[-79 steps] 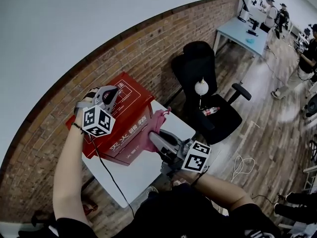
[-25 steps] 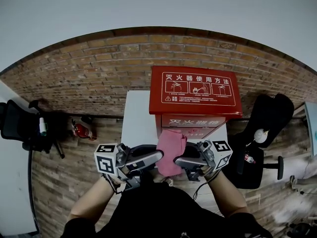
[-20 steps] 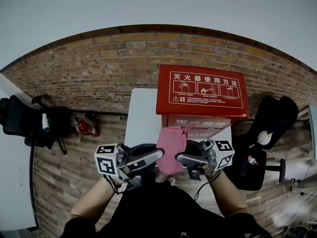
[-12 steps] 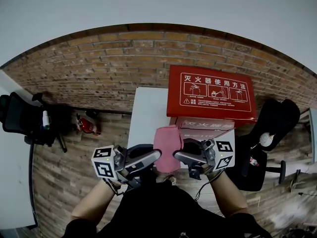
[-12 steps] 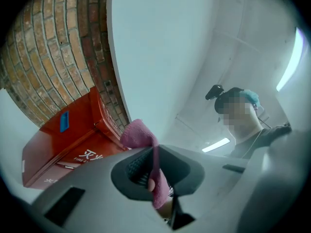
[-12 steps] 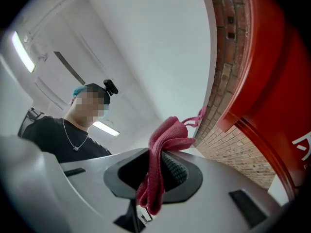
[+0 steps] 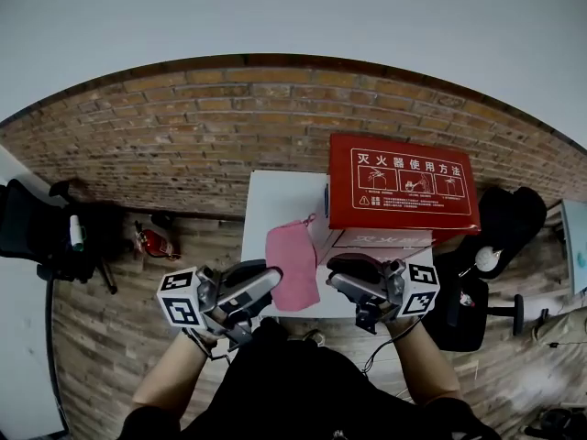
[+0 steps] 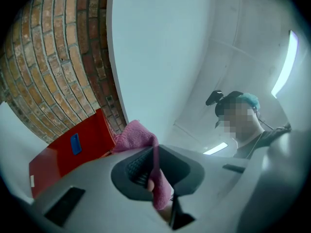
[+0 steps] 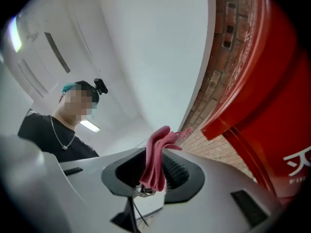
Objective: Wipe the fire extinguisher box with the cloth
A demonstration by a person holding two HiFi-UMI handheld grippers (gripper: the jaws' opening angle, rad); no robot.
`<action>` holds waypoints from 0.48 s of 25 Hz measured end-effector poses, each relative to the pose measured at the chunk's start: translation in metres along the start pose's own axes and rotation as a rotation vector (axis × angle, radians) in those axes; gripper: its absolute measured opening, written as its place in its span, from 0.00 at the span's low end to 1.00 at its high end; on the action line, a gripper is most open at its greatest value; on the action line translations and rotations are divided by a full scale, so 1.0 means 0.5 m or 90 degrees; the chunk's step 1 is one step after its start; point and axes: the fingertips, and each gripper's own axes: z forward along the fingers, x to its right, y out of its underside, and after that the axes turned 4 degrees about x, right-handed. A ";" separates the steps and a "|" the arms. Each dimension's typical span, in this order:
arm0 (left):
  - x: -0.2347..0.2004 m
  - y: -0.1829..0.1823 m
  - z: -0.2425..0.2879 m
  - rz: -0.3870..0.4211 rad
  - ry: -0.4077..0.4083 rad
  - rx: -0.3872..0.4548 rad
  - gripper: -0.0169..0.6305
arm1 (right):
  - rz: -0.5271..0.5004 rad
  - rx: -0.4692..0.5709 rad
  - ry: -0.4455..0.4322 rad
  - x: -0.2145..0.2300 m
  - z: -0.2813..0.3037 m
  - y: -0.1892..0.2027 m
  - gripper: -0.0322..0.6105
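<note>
The red fire extinguisher box [image 7: 399,191] stands on the right part of a white table [image 7: 275,200], its lid printed with white signs. Left of the box's front hangs the pink cloth [image 7: 292,266], stretched between both grippers. My left gripper [image 7: 269,278] holds its left edge; its jaws have just been closing and now pinch the cloth [image 8: 136,135]. My right gripper [image 7: 334,280] is shut on the right edge. In the left gripper view the left gripper [image 8: 154,153] points up with the box [image 8: 68,149] at lower left. The right gripper [image 9: 156,154] grips a fold of cloth [image 9: 154,171] beside the box [image 9: 272,110].
A brick wall [image 7: 183,136] runs behind the table. A small red extinguisher [image 7: 151,243] lies on the wooden floor at left, near a black chair [image 7: 37,236]. Another black chair [image 7: 503,216] stands right of the box.
Both grippers have carried the cloth left, off the box's front. The left gripper came off the box top and took the cloth's left edge.
</note>
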 end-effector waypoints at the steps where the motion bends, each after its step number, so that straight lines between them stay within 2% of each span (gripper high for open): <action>1: -0.004 -0.009 -0.007 -0.003 0.003 0.001 0.12 | -0.017 -0.002 0.023 0.005 0.004 -0.002 0.21; 3: -0.016 -0.029 -0.018 -0.009 0.008 0.006 0.12 | -0.057 -0.006 0.067 0.009 0.012 -0.008 0.21; 6: -0.046 -0.056 -0.028 -0.015 0.006 0.012 0.12 | -0.136 -0.005 0.129 0.005 0.025 -0.032 0.13; 8: -0.069 -0.070 -0.032 -0.017 0.000 0.010 0.12 | -0.196 0.002 0.160 -0.008 0.035 -0.063 0.09; 12: -0.119 -0.088 -0.033 -0.033 -0.012 0.006 0.12 | -0.328 -0.001 0.208 -0.044 0.058 -0.150 0.08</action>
